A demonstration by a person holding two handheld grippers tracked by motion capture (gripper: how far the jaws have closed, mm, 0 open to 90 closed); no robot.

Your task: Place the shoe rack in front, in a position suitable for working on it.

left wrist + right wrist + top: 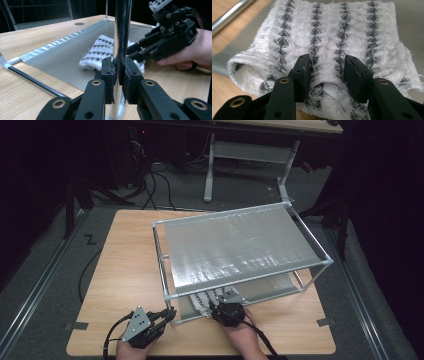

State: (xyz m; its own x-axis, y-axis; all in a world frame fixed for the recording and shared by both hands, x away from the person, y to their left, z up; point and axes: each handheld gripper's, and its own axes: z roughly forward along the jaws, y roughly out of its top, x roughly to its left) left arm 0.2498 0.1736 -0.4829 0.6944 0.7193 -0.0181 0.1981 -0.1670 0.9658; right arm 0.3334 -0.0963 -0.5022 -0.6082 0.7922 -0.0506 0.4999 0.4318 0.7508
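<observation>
The left gripper [117, 75] is pinching the rack's front corner post [121, 32], steadying the rack [240, 215]. The right gripper [327, 75], jaws half spread, straddles a fold of the folded cloth [332, 32] on the lower shelf [62, 57]; whether it grips I cannot tell, and the cloth lies only partway in.

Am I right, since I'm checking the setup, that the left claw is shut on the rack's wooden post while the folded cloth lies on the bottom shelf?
Not quite: the post is shiny metal, not wood, as the left gripper view shows. The rest holds: the left claw is shut on it and the folded cloth lies on the bottom shelf.
</observation>
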